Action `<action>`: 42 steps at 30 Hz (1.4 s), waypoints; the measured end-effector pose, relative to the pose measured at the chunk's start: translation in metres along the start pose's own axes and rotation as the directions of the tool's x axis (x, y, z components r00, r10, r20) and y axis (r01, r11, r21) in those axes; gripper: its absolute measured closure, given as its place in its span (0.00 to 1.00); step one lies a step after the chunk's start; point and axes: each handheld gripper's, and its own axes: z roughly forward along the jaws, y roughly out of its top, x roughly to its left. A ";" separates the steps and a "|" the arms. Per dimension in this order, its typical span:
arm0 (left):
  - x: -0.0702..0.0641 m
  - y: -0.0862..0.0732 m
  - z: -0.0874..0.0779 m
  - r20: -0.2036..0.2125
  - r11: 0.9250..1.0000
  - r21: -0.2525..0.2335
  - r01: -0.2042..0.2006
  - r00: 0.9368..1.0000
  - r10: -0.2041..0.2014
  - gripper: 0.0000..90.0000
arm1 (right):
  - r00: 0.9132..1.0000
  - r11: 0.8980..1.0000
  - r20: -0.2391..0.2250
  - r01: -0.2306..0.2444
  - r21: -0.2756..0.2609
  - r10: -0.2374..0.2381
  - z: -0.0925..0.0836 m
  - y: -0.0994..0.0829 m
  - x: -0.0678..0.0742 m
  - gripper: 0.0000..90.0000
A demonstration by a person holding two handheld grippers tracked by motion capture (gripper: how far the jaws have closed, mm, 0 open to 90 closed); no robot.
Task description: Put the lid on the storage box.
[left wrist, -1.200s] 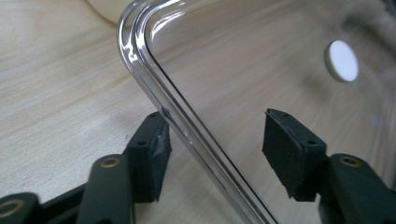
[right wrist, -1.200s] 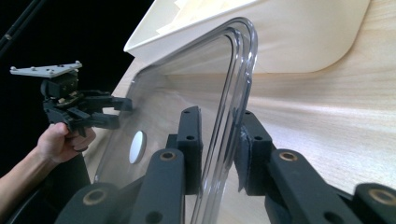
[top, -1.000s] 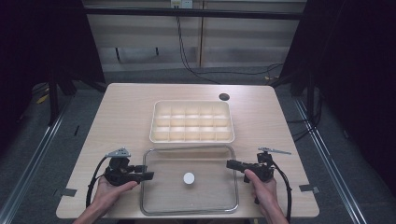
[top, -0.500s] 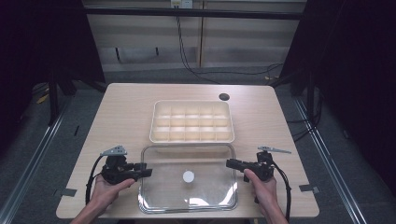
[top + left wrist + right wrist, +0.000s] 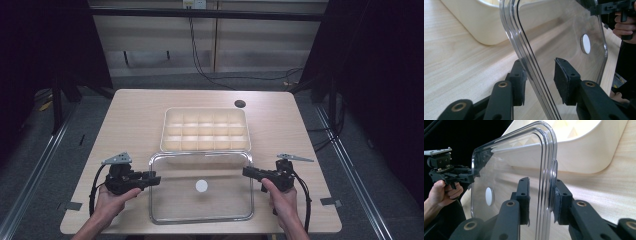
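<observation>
Clear plastic, a rectangular lid (image 5: 201, 186) with rounded corners and a white round disc (image 5: 201, 186) at its middle, is held between two hand-held grippers over the near part of a pale wooden surface (image 5: 130, 120). Just beyond it sits a cream compartment tray (image 5: 205, 129), divided into small square cells; the lid's far edge appears to overlap the tray's near wall.

At the left, the left gripper (image 5: 150, 179) straddles the lid's left rim. In the left gripper view its fingers (image 5: 565, 80) have just been closing, with the rim (image 5: 529, 65) between them. One pad meets the plastic, the other stands a little apart, so the grip is not yet firm.

At the right, the right gripper (image 5: 248, 172) is pinching the lid's right rim. In the right gripper view its fingers (image 5: 523, 200) sit on either side of the ribbed edge (image 5: 546, 182), and the outer pad presses against it.

To do this step well, the left fingers should probably finish closing squarely on the rim before any lift, since a one-sided hold could let the smooth plastic slip or twist. Both hands would then best rise together and keep the lid level. Moving it forward, its corners should be lined up with the tray's corners before lowering, so the rim seats all round rather than catching on one wall.
</observation>
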 end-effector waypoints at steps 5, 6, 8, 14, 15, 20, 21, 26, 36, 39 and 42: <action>-0.004 0.002 -0.003 -0.013 0.999 -0.029 -0.024 1.000 0.023 0.72 | 1.000 1.000 -0.001 0.012 -0.012 -0.012 -0.002 0.003 0.003 0.79; -0.005 0.003 -0.004 -0.018 0.999 -0.032 -0.031 0.999 0.030 0.72 | 1.000 0.999 -0.006 0.026 -0.022 -0.027 -0.003 0.005 0.003 0.79; -0.006 0.005 -0.005 -0.018 0.999 -0.034 -0.034 0.999 0.033 0.72 | 1.000 0.999 -0.007 0.026 -0.021 -0.026 -0.003 0.005 0.004 0.79; -0.006 0.010 -0.009 -0.025 0.998 -0.051 -0.037 0.999 0.036 0.75 | 1.000 0.999 -0.003 0.029 -0.027 -0.029 -0.004 0.010 0.006 0.80; -0.007 0.013 -0.010 -0.040 0.997 -0.059 -0.045 0.998 0.043 0.75 | 1.000 0.999 -0.004 0.030 -0.033 -0.031 -0.004 0.011 0.007 0.80; -0.007 0.021 -0.010 -0.048 0.996 -0.072 -0.043 0.998 0.039 0.77 | 0.999 0.998 -0.001 0.048 -0.045 -0.048 -0.007 0.017 0.011 0.80; -0.006 0.021 -0.010 -0.051 0.997 -0.066 -0.045 0.998 0.042 0.78 | 0.999 0.998 0.000 0.046 -0.048 -0.046 -0.007 0.018 0.011 0.80; -0.007 0.028 -0.012 -0.040 0.996 -0.080 -0.050 0.998 0.047 0.78 | 0.999 0.997 0.006 0.051 -0.064 -0.050 -0.008 0.026 0.012 0.79; -0.004 0.044 -0.015 -0.040 0.992 -0.114 -0.059 0.998 0.055 0.78 | 0.997 0.993 0.019 0.072 -0.095 -0.071 -0.009 0.042 0.019 0.79; -0.005 0.049 -0.017 -0.049 0.990 -0.118 -0.072 0.997 0.066 0.78 | 0.998 0.993 0.021 0.067 -0.101 -0.065 -0.008 0.045 0.018 0.79; -0.004 0.056 -0.020 -0.046 0.989 -0.133 -0.068 0.997 0.063 0.78 | 0.998 0.991 0.011 0.068 -0.111 -0.068 -0.007 0.049 0.018 0.79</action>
